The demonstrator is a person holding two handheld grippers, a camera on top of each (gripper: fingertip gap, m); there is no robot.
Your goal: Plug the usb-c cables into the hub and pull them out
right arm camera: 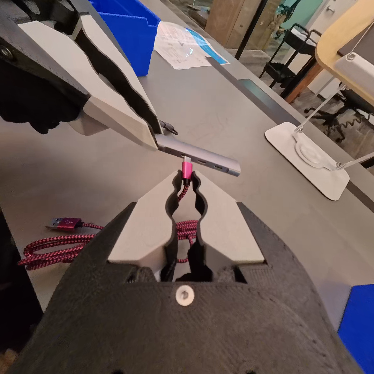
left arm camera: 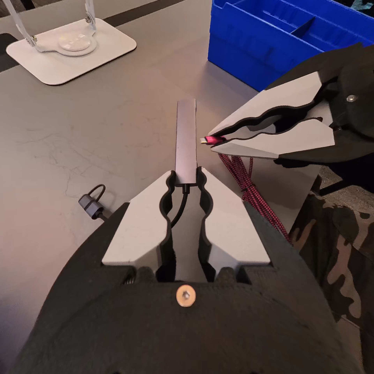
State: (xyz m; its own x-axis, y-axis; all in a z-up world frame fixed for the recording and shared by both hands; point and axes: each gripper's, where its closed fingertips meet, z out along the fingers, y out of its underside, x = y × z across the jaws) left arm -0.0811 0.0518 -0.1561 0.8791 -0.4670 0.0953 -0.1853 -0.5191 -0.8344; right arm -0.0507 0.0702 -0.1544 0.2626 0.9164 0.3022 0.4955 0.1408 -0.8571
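Observation:
My left gripper (left arm camera: 186, 175) is shut on the near end of a slim grey hub (left arm camera: 186, 139) and holds it level above the table. The hub's own black cable (left arm camera: 180, 208) runs back between the fingers to a grey plug (left arm camera: 90, 205) on the table. My right gripper (right arm camera: 186, 175) is shut on the pink usb-c plug (right arm camera: 186, 168) of a red braided cable (right arm camera: 58, 249). The plug's metal tip sits right at the first of three ports on the hub's side (right arm camera: 199, 156). In the left wrist view the plug (left arm camera: 212, 140) is a short gap from the hub's right side.
A blue bin (left arm camera: 283, 40) stands at the back right. A white stand base (left arm camera: 70, 50) sits at the back left. The cable's pink usb-a end (right arm camera: 64, 223) lies on the table near its coil. A sheet of paper (right arm camera: 186, 48) lies beyond the bin. My hands' fingertips stand some 4 centimetres from each other.

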